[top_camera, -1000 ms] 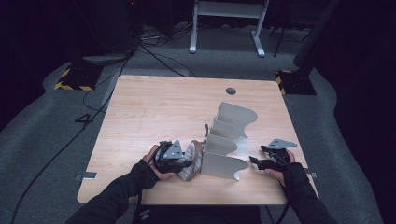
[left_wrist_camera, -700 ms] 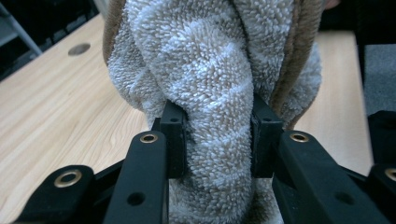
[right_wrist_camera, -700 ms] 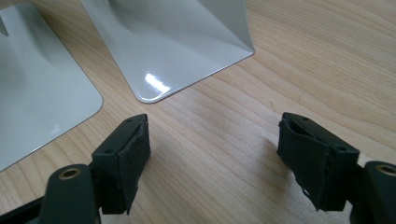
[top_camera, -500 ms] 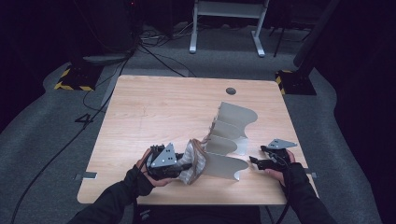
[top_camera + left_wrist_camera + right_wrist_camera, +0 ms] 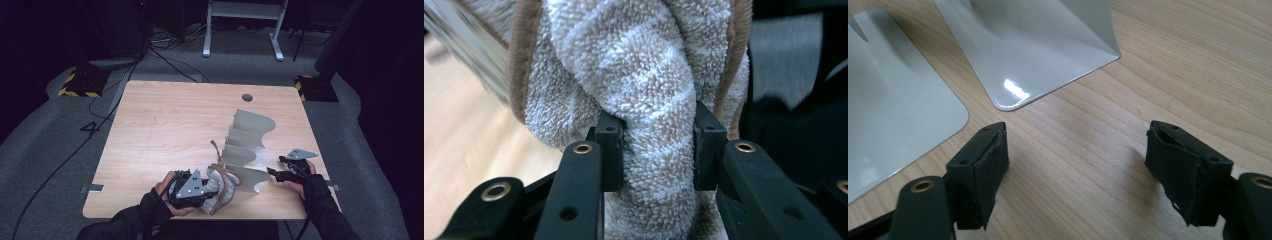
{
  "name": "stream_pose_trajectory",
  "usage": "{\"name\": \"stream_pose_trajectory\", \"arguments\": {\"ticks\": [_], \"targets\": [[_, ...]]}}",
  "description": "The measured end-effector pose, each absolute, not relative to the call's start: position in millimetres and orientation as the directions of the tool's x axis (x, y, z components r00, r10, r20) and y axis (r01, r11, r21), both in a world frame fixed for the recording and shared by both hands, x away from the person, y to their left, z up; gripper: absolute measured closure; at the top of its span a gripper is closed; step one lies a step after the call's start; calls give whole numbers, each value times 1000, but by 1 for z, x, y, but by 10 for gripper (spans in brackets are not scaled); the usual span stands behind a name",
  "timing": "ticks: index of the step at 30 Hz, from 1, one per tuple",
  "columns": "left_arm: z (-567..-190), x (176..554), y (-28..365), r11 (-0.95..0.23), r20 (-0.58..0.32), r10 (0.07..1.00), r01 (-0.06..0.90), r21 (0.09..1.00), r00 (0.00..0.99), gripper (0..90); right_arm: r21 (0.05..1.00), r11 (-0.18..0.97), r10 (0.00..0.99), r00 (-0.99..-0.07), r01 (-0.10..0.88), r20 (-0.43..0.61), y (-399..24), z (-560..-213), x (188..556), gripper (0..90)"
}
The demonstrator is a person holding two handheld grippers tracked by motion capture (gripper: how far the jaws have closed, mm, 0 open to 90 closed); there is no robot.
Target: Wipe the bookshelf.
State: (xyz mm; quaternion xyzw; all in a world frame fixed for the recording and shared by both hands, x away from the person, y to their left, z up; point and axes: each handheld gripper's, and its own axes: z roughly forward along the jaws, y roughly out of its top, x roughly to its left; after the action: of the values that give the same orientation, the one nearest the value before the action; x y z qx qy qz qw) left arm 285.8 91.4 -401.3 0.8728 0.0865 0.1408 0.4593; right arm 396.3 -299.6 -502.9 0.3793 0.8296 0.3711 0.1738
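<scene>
Leftward and upward, the left gripper (image 5: 212,191) is carrying the towel (image 5: 222,185), clenching its soft, light bunched fold beside the rack (image 5: 247,150); the right gripper (image 5: 1078,167) is resting released.

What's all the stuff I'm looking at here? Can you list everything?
Table: one, light wood, centre of the high view.
Towel: one, beige-and-white striped with brown edging, near front edge, bunched.
Metal rack: one, pale grey, with upright dividers, right of centre.
Cable hole: one, dark, far side of the table.
Cables: several, black, on the grey floor at left.
Left hand-held gripper: one, black, clamped on the towel.
Right hand-held gripper: one, black, open, beside the rack.
</scene>
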Motion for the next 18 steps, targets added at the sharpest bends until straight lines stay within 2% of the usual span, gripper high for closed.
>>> {"name": "stream_pose_trajectory", "arguments": {"ticks": [4, 10, 18], "targets": [[-389, 285, 83, -565, 202, 273, -14, 825, 940, 659, 747, 436, 758, -652, 501, -6, -300, -503, 396, 254], [-423, 297, 65, -662, 200, 255, 20, 749, 946, 658, 747, 437, 758, -652, 500, -7, -300, -503, 396, 254], [-467, 317, 63, -757, 162, 261, 98, 646, 952, 658, 748, 437, 758, -652, 499, -8, -300, -503, 396, 254]]}}
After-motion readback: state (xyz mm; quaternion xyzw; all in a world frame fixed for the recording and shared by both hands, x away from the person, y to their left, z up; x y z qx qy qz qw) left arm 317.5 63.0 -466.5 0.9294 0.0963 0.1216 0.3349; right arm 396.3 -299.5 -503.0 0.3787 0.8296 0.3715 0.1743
